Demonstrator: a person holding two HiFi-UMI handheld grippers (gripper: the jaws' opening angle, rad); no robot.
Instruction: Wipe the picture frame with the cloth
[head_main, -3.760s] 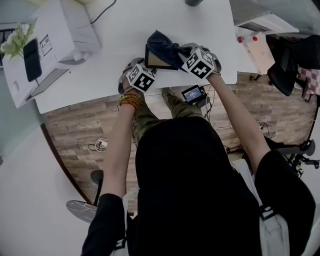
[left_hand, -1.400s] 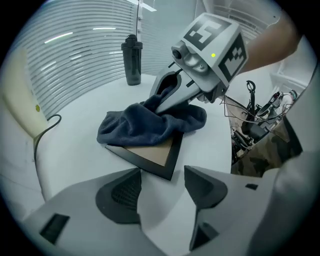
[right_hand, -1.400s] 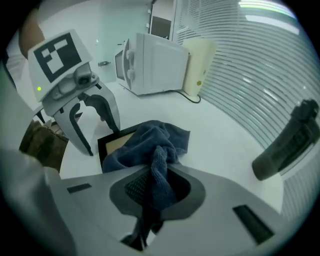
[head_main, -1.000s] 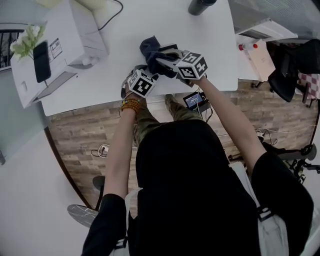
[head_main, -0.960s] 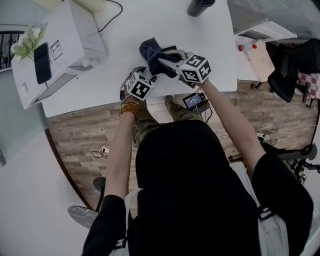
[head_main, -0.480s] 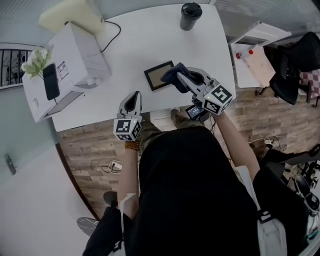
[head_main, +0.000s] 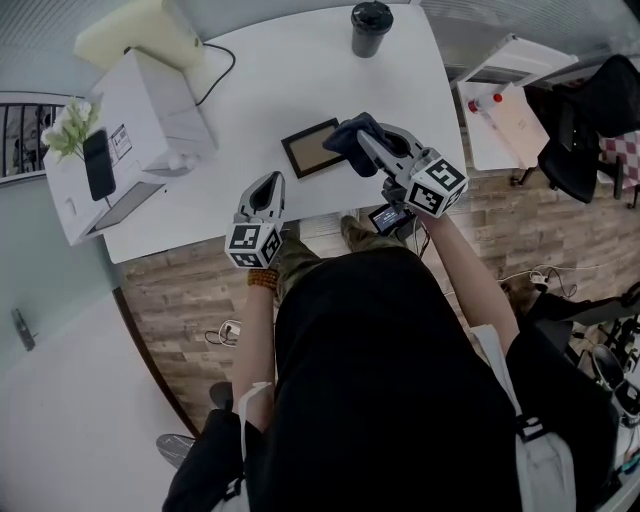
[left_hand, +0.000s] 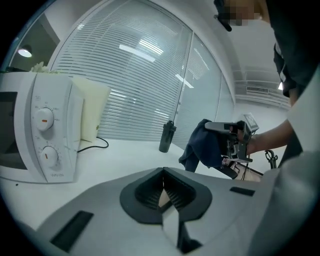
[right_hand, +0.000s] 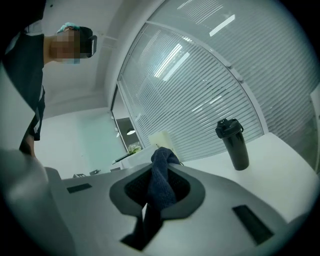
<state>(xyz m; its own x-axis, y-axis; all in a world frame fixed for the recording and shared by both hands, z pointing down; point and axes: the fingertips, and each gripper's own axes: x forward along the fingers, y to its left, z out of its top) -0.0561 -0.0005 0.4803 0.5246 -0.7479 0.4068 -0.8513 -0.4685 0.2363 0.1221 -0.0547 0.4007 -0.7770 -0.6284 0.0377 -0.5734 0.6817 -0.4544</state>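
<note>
Head view showed the dark-rimmed rectangular picture frame (head_main: 308, 148) with its tan panel lying flat near the front of the white table (head_main: 260, 70), nothing resting on it. Just off its right end hung the dark blue cloth (head_main: 352, 133), bunched and clamped between the jaws of the right gripper (head_main: 366, 142). That gripper's own view had the fabric pinched in the throat of the jaws and trailing down, a hold that looked meant to keep the cloth clear of the table. The left gripper (head_main: 270, 181) sat apart from the frame, over the table's near edge, jaws pressed together on nothing. I took that as a hand no longer needed to steady anything. A white microwave (head_main: 135, 105) stood at the left and a black lidded tumbler (head_main: 371, 25) at the far edge, both well clear.

A second earlier both grippers had crowded over the frame with the cloth heaped on it. By this moment the left one had drawn back toward the person, the cloth had come off, and the frame lay uncovered. To me the wipe looked finished or paused.
</note>
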